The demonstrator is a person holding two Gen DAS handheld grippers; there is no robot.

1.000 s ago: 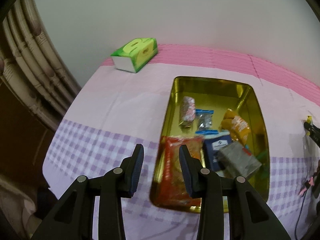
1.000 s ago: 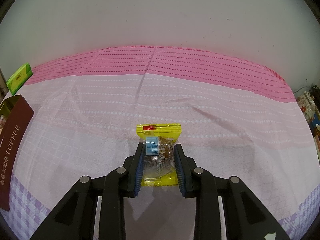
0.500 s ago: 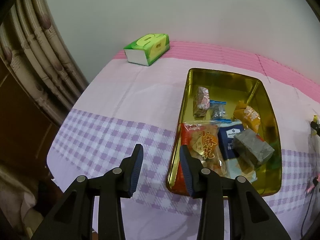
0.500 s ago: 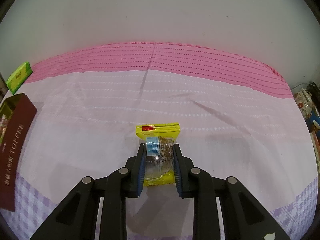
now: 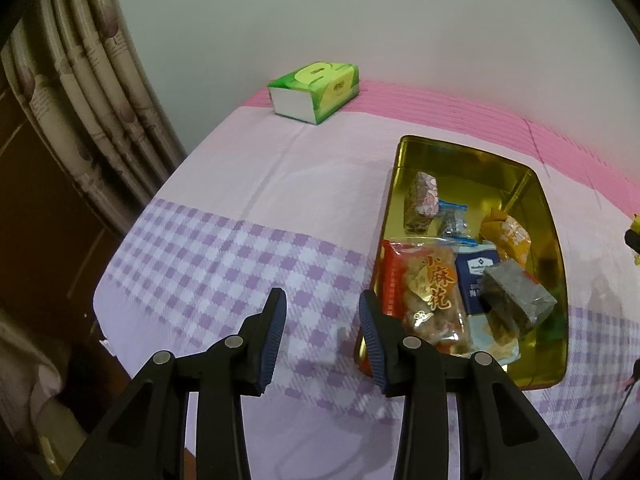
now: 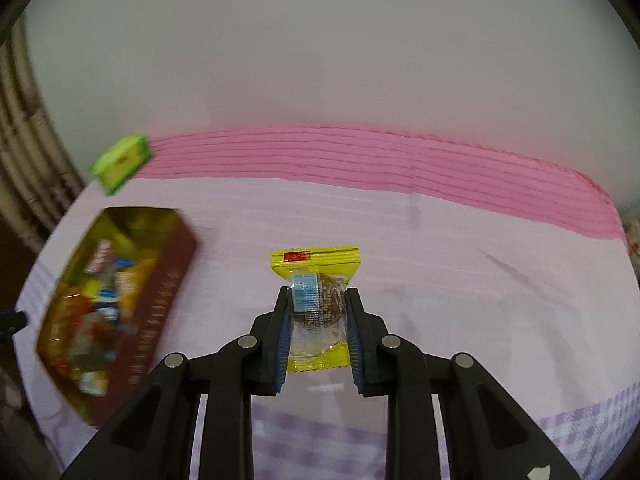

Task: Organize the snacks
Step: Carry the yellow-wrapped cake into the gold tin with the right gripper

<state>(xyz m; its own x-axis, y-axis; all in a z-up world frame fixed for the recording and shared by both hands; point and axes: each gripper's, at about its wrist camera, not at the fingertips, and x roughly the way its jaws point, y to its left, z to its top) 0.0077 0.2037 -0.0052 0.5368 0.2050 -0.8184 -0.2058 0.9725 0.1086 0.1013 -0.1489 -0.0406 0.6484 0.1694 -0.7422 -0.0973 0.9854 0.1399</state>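
Right gripper (image 6: 316, 332) clamps a yellow snack packet (image 6: 316, 304); the left gripper (image 5: 322, 320) is parted and holds nothing.

The gold tin (image 5: 548, 216) lies ahead and to the right of the left gripper, its near-left corner just beside the right fingertip. Inside it: a red-edged pastry bag (image 5: 424, 284) nearest, a blue-labelled pack (image 5: 476, 276), a grey block (image 5: 516, 300), an orange pouch (image 5: 508, 236), a pink-wrapped bar (image 5: 420, 204) and a small blue-sealed packet (image 5: 452, 220). A green tissue box (image 5: 316, 90) sits far ahead. From the right gripper, the tin (image 6: 172, 280) lies left.
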